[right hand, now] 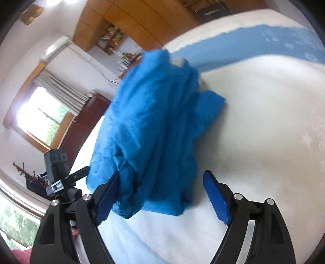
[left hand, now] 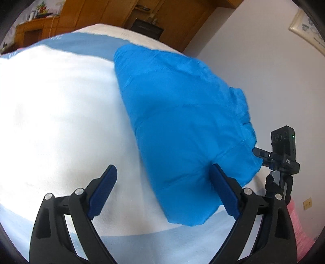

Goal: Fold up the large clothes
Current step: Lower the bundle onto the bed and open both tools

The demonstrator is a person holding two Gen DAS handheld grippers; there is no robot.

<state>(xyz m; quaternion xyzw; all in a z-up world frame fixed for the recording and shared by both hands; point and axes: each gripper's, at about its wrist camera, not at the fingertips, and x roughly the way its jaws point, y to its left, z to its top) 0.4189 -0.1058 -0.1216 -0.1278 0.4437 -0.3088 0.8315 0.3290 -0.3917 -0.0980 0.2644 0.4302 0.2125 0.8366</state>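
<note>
A bright blue garment [left hand: 178, 121] lies folded into a thick bundle on the white and pale blue bedcover [left hand: 61, 111]. My left gripper [left hand: 164, 167] is open just above the garment's near left edge; its right finger [left hand: 225, 193] rests against the cloth without pinching it. In the right wrist view the garment [right hand: 154, 121] is bunched and creased, with its near end between the wide-open jaws of my right gripper [right hand: 162, 173]. The left pad [right hand: 107, 197] overlaps the cloth but does not clamp it. Each gripper shows at the edge of the other's view.
The bedcover [right hand: 264, 142] spreads wide to the side of the garment. Wooden wardrobes [left hand: 91, 14] stand beyond the bed. A white wall [left hand: 243, 50] is close on one side, and a window [right hand: 40, 115] and a dark red cabinet [right hand: 85, 126] are on the other.
</note>
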